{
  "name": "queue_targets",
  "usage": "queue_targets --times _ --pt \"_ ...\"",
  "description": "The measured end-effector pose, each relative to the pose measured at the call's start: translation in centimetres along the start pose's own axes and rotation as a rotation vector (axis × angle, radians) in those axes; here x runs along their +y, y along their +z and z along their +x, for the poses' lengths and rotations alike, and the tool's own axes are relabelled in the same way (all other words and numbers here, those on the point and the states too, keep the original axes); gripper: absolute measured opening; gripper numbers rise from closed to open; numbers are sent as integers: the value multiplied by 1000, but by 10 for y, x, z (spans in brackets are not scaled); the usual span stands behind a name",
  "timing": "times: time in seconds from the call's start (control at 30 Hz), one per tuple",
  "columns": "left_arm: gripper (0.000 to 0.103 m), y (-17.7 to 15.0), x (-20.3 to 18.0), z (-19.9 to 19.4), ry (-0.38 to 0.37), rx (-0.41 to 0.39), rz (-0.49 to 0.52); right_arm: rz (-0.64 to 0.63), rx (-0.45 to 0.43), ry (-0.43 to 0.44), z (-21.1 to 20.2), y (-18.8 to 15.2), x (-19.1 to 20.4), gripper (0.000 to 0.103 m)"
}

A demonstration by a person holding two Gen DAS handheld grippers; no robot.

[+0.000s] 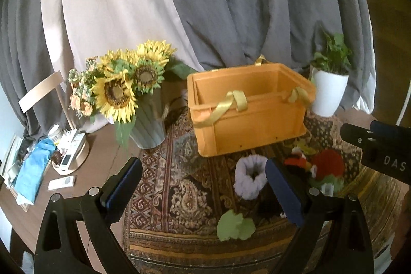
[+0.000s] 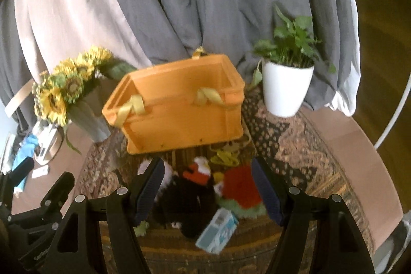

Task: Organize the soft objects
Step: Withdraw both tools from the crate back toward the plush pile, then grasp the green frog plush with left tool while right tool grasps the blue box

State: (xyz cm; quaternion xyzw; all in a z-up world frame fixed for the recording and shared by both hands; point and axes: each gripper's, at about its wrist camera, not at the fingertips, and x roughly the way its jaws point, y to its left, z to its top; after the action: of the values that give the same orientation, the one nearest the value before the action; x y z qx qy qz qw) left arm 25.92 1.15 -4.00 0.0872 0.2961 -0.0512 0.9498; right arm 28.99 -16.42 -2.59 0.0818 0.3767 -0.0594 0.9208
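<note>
An empty orange crate [image 1: 246, 117] with yellow ribbon handles stands on a patterned rug; it also shows in the right wrist view [image 2: 185, 117]. Soft toys lie in front of it: a pale lilac ring-shaped plush [image 1: 250, 176], a flat green plush [image 1: 235, 224], a red plush [image 1: 330, 162] [image 2: 241, 186] and a black plush [image 2: 187, 204]. My left gripper [image 1: 203, 190] is open, above the rug left of the lilac plush. My right gripper [image 2: 208, 193] is open, over the black and red plush pile, holding nothing.
A sunflower vase [image 1: 149, 125] stands left of the crate, a white potted plant [image 1: 327, 91] to its right. A light-blue carton [image 2: 218, 229] lies near the toys. Remotes and clutter [image 1: 66, 153] sit on the table's left. Grey curtains [image 1: 231, 4] hang behind.
</note>
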Motion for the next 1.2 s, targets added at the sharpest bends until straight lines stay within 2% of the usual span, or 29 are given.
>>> queue_targets --times 0.37,0.7,0.97,1.2 --pt "98 -35 -1 10 -56 44 30 20 77 -44 11 -41 1 71" --pt "98 -70 -8 35 -107 142 48 38 201 -62 38 -75 -2 71" --pt "98 -89 -16 54 -141 195 72 55 304 -62 60 -95 -4 71" --pt "98 -99 -24 74 -144 215 100 51 338 -66 72 -107 -5 71"
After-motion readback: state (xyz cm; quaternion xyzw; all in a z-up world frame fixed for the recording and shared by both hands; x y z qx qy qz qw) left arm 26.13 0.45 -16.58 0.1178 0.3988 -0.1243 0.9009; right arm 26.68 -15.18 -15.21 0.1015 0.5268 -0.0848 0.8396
